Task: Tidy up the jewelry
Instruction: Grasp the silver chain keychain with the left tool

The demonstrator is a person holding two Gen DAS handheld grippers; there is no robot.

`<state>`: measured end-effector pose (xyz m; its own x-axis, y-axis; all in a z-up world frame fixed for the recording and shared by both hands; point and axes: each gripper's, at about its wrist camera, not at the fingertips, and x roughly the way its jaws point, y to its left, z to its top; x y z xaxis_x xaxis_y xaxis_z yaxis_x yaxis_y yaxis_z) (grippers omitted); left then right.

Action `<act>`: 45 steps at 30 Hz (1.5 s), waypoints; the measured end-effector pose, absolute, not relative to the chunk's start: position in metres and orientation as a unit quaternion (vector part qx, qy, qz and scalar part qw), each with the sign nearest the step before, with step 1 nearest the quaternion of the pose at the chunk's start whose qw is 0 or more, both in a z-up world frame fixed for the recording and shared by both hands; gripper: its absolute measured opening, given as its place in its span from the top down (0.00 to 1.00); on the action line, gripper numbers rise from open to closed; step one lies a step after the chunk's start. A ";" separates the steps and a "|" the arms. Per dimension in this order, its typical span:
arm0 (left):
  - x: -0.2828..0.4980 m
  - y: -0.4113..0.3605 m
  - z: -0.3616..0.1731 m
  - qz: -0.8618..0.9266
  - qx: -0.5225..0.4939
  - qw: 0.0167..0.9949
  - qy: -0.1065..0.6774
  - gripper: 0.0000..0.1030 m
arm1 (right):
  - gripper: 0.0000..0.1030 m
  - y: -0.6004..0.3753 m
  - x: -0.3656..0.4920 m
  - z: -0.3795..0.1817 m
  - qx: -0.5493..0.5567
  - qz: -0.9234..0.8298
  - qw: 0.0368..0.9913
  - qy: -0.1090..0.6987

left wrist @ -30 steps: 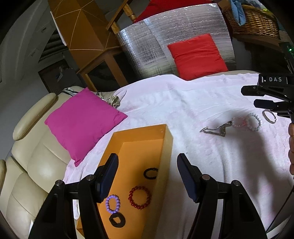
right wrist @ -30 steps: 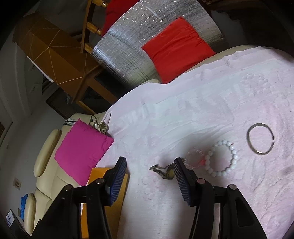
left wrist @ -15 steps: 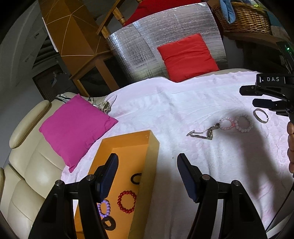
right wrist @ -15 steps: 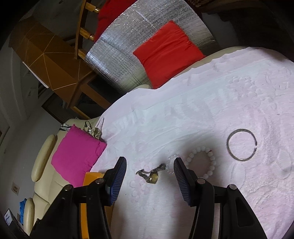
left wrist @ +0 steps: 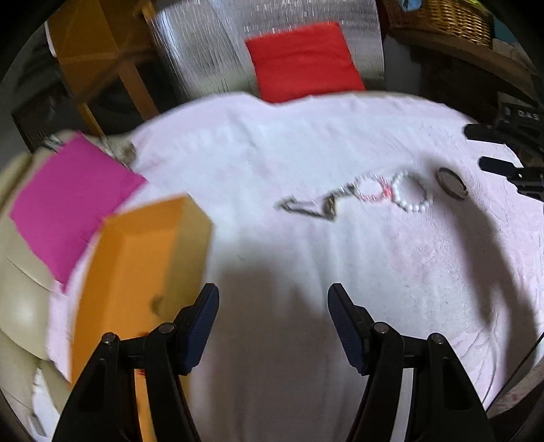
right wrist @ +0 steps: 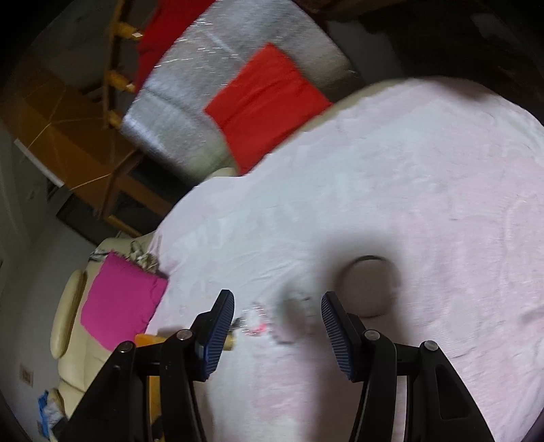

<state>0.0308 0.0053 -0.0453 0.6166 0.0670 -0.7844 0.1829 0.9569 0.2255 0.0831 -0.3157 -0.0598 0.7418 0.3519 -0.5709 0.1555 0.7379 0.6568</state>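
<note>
On the white blanket (left wrist: 306, 272) lie a metal chain piece (left wrist: 311, 207), a clear bead bracelet (left wrist: 370, 188), a white bead bracelet (left wrist: 409, 192) and a metal bangle (left wrist: 451, 183). The orange box (left wrist: 136, 272) is at the left; its contents are blurred. My left gripper (left wrist: 273, 319) is open and empty, short of the jewelry. My right gripper (right wrist: 278, 326) is open and empty, low over the blurred bead bracelets (right wrist: 268, 321), with the bangle (right wrist: 369, 287) just right of it. It also shows in the left wrist view (left wrist: 496, 149).
A magenta cushion (left wrist: 71, 200) lies left of the box on the cream sofa (left wrist: 20, 306). A red cushion (left wrist: 302, 61) leans on a silver padded back (left wrist: 204, 51). A wooden table (left wrist: 98, 44) and a wicker basket (left wrist: 438, 17) stand behind.
Both views are now motion-blurred. My left gripper has swung right, away from the box toward the jewelry. My right gripper has dropped closer to the bracelets and bangle.
</note>
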 end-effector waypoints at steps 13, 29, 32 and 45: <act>0.093 -0.024 -0.064 -0.080 0.142 0.879 0.448 0.35 | 0.40 -0.368 0.093 -0.090 0.356 -0.004 0.839 0.411; 0.146 -0.047 -0.091 -0.148 0.121 0.866 0.462 0.69 | 0.38 -0.359 0.106 -0.097 0.319 0.003 0.845 0.429; 0.151 -0.047 -0.096 -0.159 0.117 0.863 0.466 0.80 | 0.38 -0.353 0.109 -0.098 0.307 0.008 0.848 0.432; 0.146 -0.041 -0.098 -0.168 0.099 0.866 0.461 0.91 | 0.25 -0.294 0.129 -0.110 0.159 -0.023 0.873 0.460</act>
<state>0.1461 -0.0406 -0.0978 0.5194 -0.1993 -0.8310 0.3818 0.9241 0.0170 0.1289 -0.2936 -0.1098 0.5754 0.1065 -0.8109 0.1859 0.9485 0.2565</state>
